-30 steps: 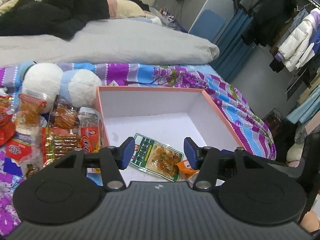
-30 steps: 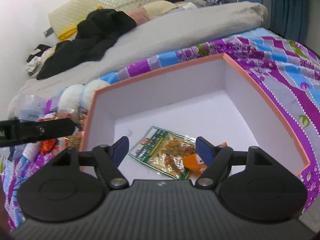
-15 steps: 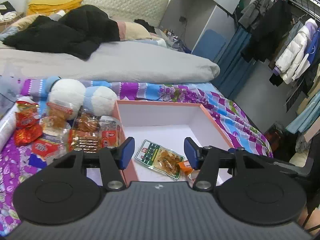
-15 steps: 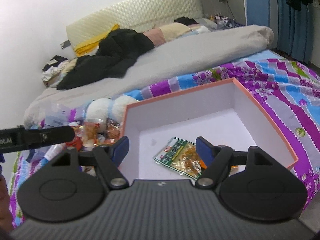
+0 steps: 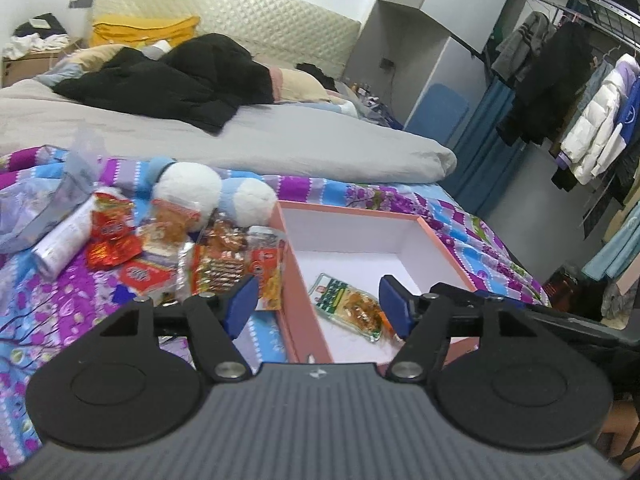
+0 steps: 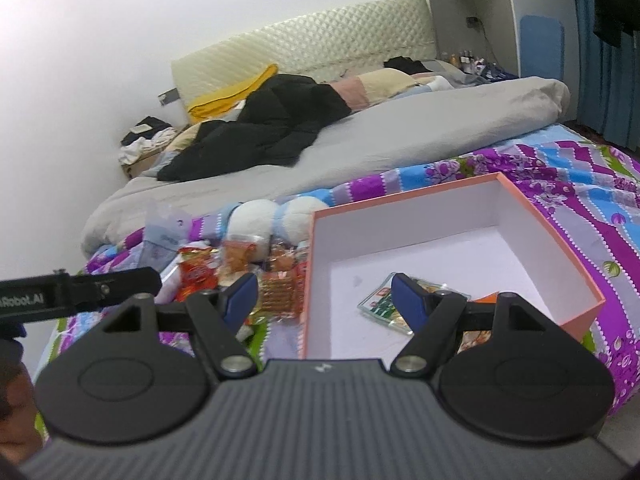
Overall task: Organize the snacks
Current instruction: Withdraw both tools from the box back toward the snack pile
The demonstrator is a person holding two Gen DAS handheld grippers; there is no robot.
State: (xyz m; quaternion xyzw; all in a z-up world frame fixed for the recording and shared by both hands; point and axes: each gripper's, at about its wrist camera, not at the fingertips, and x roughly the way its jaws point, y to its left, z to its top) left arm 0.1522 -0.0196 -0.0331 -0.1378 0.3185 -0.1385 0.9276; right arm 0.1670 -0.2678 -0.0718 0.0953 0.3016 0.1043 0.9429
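1. My left tool (image 5: 316, 306) is nearest in its own view, its blue fingers spread wide apart with nothing between them; it hangs above the near left wall of the box.
2. My right tool (image 6: 324, 300) is spread wide the same way and holds nothing, poised over the near left corner of the box.
3. Just past the tools sits the box (image 5: 304, 304), salmon outside and white inside, resting on the patterned bedspread (image 5: 44, 312).
4. Inside the box, near its front, lies a green snack packet (image 5: 346, 306), flat on the floor, with an orange packet (image 6: 486, 299) beside it on the right, partly hidden by a finger.
5. To the left of the box, on the bedspread, the other snacks lie in a loose pile (image 5: 216, 264), with red packets (image 5: 110, 236) further left and a white tube (image 5: 60, 244) at the edge.
6. Behind the pile rests a white and blue plush toy (image 5: 212, 194), close against the box's far left corner.
7. Beyond that, a grey duvet (image 5: 280, 140) crosses the bed, with black clothes (image 5: 168, 80) heaped on it.
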